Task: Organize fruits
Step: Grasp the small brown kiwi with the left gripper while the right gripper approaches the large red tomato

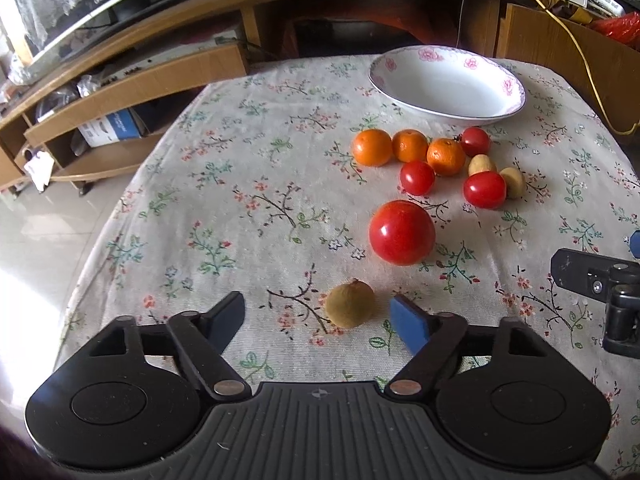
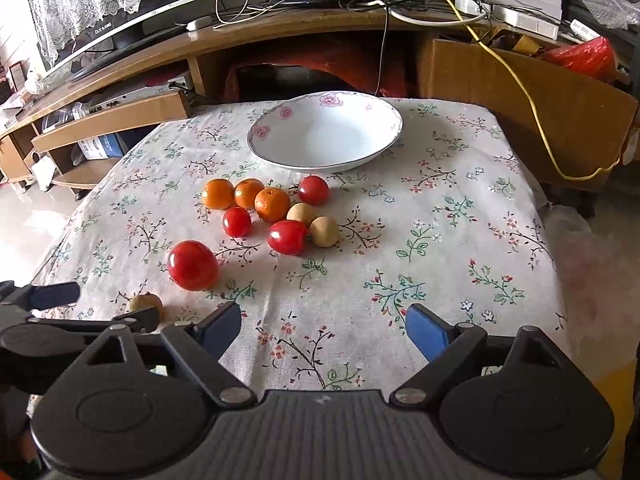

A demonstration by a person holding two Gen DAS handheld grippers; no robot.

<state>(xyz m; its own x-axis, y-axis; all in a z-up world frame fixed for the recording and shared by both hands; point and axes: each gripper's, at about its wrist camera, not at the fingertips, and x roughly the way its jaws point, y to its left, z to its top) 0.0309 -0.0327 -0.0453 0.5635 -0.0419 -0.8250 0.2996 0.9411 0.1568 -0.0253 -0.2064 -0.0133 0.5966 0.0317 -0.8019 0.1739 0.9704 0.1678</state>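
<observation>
I have the left hand-held gripper (image 1: pixel 318 318) brought down over the small brown fruit (image 1: pixel 350 303) at the near edge of the cloth-covered surface (image 1: pixel 240 208), and its jaws stand wide, with the fruit between them but nearer the blue pad (image 1: pixel 408 322) on the right; neither pad touches it yet, as far as I can tell. I judge this fruit is the first pick because it lies alone, well apart from the cluster, so the jaws can come round it without nudging anything else. The right hand-held gripper (image 2: pixel 322 330) hangs open over bare cloth with nothing between its pads, parked off to the side, I think, to leave the left a free path. The rest of the fruit sits in a loose group further out: the big tomato (image 1: pixel 402 232) just beyond the brown one, then three oranges (image 1: pixel 410 145) in a row, three smaller tomatoes (image 1: pixel 417 177) and two pale brown fruits (image 1: pixel 482 164) touching or nearly touching one another. The flowered bowl (image 1: pixel 508 84) stands empty behind them near the far edge, so it looks like the destination, and nothing has gone in yet. The brown fruit is round and may roll when squeezed off-centre, so I would centre the jaws first.
</observation>
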